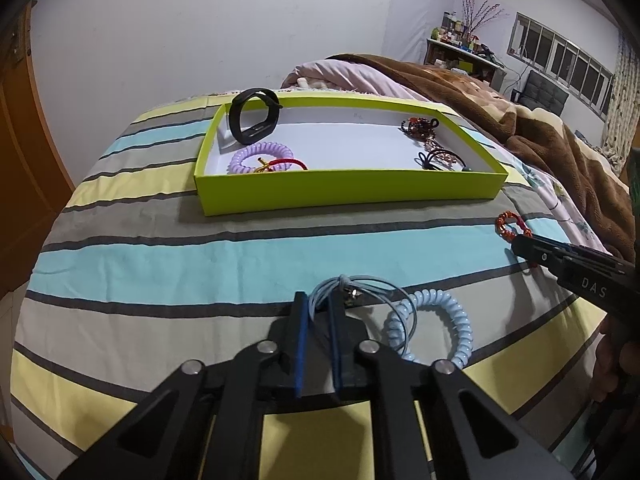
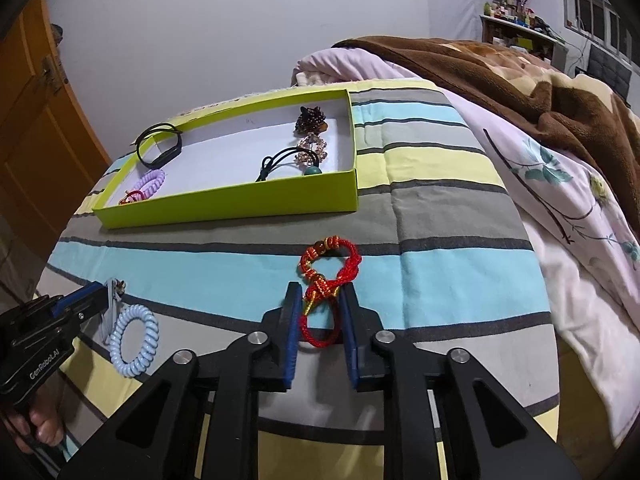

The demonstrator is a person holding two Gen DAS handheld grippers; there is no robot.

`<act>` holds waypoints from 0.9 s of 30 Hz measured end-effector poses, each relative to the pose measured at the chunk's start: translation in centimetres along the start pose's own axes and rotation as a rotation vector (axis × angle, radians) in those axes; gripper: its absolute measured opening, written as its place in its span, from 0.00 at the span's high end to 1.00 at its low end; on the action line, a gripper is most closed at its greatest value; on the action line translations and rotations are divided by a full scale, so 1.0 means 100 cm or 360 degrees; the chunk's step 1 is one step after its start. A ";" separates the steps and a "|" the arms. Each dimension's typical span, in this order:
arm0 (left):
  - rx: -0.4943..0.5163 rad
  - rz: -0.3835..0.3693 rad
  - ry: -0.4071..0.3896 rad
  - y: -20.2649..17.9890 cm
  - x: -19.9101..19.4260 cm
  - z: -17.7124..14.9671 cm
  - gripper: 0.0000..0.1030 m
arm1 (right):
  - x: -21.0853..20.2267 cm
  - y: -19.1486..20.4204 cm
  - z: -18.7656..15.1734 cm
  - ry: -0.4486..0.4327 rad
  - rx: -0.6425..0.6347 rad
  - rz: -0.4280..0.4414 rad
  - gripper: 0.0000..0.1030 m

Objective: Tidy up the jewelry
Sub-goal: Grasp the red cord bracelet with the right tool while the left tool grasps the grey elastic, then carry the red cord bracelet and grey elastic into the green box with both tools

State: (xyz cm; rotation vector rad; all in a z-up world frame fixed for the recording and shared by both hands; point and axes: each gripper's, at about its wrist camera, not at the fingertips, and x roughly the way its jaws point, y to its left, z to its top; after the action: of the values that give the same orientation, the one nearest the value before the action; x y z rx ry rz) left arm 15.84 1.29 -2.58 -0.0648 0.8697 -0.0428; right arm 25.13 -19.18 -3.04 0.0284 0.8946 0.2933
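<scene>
A lime green tray (image 1: pixel 348 194) (image 2: pixel 224 208) lies on the striped bedspread and holds a black band (image 1: pixel 254 116), a purple coil tie (image 1: pixel 260 156), a red cord and beaded pieces. My left gripper (image 1: pixel 320 300) is narrowly open, its fingers around a thin light-blue cord bracelet (image 1: pixel 360 288) on the bed, beside a light-blue coil tie (image 1: pixel 436 324) (image 2: pixel 134 344). My right gripper (image 2: pixel 320 294) is open, its fingers on either side of a red braided bracelet (image 2: pixel 330 268) lying on the bed; that bracelet also shows in the left wrist view (image 1: pixel 510 226).
A brown blanket (image 1: pixel 500 108) and a pink floral quilt (image 2: pixel 560 200) are heaped on the bed's right side. A wooden door (image 2: pixel 32 120) stands at the left. A shelf (image 1: pixel 460 48) stands against the far wall.
</scene>
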 end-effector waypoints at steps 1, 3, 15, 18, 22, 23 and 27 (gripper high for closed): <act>0.0003 -0.0001 -0.0002 0.000 0.000 0.000 0.92 | -0.001 0.000 0.000 -0.0005 -0.0003 0.0005 0.84; 0.0012 -0.0010 -0.0009 -0.001 -0.002 0.000 0.95 | -0.002 0.000 -0.001 -0.0017 -0.0003 0.0005 0.85; 0.0051 -0.0025 -0.0114 -0.006 -0.028 -0.004 0.98 | -0.037 -0.001 -0.007 -0.0130 -0.0004 0.0047 0.85; 0.0040 -0.0033 -0.0146 -0.004 -0.039 -0.005 0.98 | -0.051 0.001 -0.010 -0.0165 -0.0013 0.0058 0.85; 0.0043 -0.0042 -0.0194 -0.005 -0.056 -0.008 0.98 | -0.069 0.005 -0.014 -0.0206 -0.0030 0.0074 0.85; 0.0045 -0.0045 -0.0205 -0.006 -0.060 -0.008 0.98 | -0.073 0.006 -0.015 -0.0215 -0.0033 0.0080 0.85; 0.0065 -0.0053 -0.0253 -0.008 -0.076 -0.010 0.98 | -0.086 0.011 -0.019 -0.0245 -0.0046 0.0096 0.85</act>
State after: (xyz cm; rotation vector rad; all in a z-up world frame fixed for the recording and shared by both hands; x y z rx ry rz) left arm 10.14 0.93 2.67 -0.0439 0.7088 -0.0854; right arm 18.37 -20.60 2.53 0.0505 0.7374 0.3557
